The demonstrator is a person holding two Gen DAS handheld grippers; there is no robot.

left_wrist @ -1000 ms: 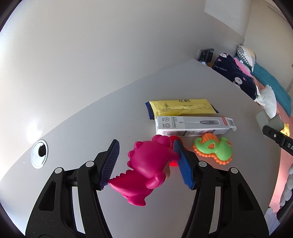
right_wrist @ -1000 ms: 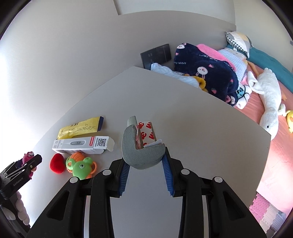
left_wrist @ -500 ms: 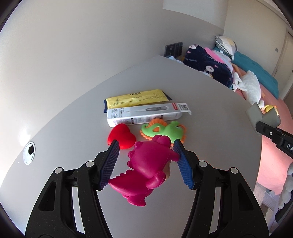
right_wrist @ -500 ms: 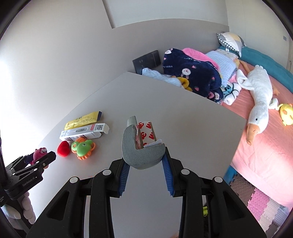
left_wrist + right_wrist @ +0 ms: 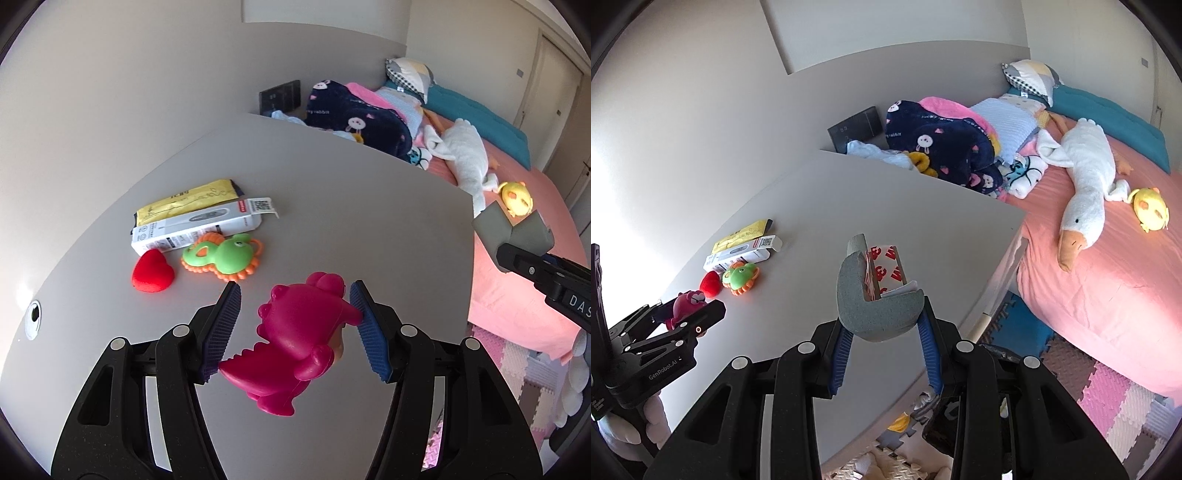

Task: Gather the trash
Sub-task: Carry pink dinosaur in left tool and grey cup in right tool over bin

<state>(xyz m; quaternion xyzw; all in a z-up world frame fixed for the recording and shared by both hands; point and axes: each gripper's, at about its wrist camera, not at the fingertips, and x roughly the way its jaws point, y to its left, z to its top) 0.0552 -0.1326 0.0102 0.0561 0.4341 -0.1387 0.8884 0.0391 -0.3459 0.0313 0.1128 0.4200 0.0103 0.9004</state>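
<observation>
Foam scrap (image 5: 875, 314) clamped in right hand-held gripper (image 5: 884, 354), dinosaur toy (image 5: 299, 339) in left (image 5: 295, 328), above table (image 5: 369, 229).

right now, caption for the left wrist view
Left gripper holds a pink dinosaur toy above a grey table.

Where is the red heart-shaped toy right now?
The red heart-shaped toy lies on the grey table, left in both views, touching the white carton, beside the green-and-orange toy.

Small print on the white box (image 5: 197, 229) and yellow packet (image 5: 188, 197), too small to read
</observation>
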